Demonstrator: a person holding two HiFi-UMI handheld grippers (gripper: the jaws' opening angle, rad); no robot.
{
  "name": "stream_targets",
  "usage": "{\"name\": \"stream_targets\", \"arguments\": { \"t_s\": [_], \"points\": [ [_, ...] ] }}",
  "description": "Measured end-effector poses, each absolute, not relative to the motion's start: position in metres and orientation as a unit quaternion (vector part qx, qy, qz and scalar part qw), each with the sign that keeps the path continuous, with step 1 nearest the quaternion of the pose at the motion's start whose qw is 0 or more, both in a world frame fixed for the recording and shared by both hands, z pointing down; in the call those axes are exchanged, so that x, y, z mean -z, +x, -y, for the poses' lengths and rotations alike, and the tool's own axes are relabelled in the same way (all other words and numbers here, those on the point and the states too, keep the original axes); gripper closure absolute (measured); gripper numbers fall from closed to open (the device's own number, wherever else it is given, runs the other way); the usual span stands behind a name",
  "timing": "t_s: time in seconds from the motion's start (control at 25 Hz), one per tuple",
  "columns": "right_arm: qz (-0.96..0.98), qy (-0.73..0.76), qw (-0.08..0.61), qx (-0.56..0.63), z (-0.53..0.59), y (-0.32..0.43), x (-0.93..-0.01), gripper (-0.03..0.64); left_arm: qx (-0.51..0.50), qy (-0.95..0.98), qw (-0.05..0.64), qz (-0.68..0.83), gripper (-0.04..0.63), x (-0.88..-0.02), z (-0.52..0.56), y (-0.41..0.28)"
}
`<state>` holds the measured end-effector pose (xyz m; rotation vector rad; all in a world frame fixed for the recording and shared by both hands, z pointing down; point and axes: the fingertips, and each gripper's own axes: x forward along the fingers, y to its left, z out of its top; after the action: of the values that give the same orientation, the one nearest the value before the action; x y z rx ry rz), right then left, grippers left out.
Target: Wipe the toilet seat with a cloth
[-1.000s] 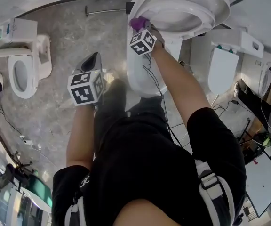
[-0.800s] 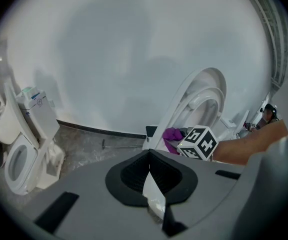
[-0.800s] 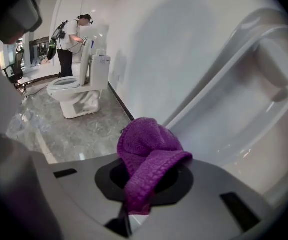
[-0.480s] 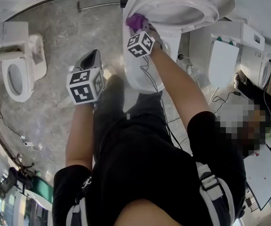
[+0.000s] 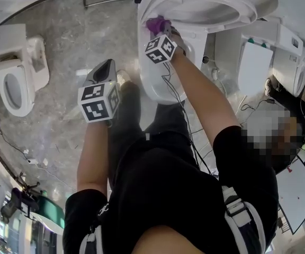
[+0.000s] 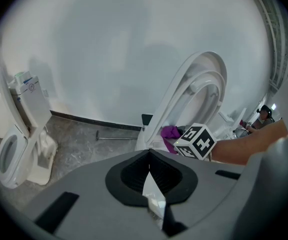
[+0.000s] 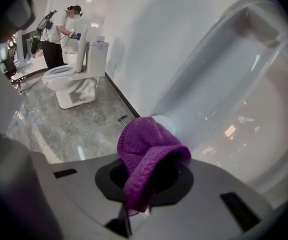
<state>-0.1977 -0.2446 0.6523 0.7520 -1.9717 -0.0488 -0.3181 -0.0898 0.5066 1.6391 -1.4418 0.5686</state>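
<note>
Right gripper view is showing my right gripper [image 7: 140,204], jaws pinching a bunched purple cloth [image 7: 151,154] that seems to be pressing against the raised toilet seat [image 7: 219,84], upper centre in the head view. Knitted and soft, it is looking light and floppy, probably best gripped by a thick fold. My left gripper [image 6: 151,184], jaws fully together, is holding nothing.

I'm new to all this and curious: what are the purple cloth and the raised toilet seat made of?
The purple cloth looks like soft knitted or microfibre fabric: ribbed weave, limp folds. The toilet seat seems hard, glossy white plastic: smooth, with bright reflections.
</note>
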Motion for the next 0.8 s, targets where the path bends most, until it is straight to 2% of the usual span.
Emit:
{"name": "stream_targets", "arguments": {
  "t_s": [0.36,0.64,0.8],
  "points": [
    [0.819,0.321,0.476,0.007,0.256,-0.223,-0.687,0.569,-0.239,0.662,0.425,0.569,0.586,-0.541,0.096,-0.333],
    [0.822,0.339,0.453,-0.058,0.254,-0.223,-0.722,0.569,-0.275,0.669,0.418,0.55,0.586,-0.562,0.087,-0.322],
    [0.831,0.352,0.411,-0.126,0.256,-0.217,-0.728,0.569,-0.279,0.673,0.413,0.546,0.586,-0.564,0.087,-0.31]
  ]
}}
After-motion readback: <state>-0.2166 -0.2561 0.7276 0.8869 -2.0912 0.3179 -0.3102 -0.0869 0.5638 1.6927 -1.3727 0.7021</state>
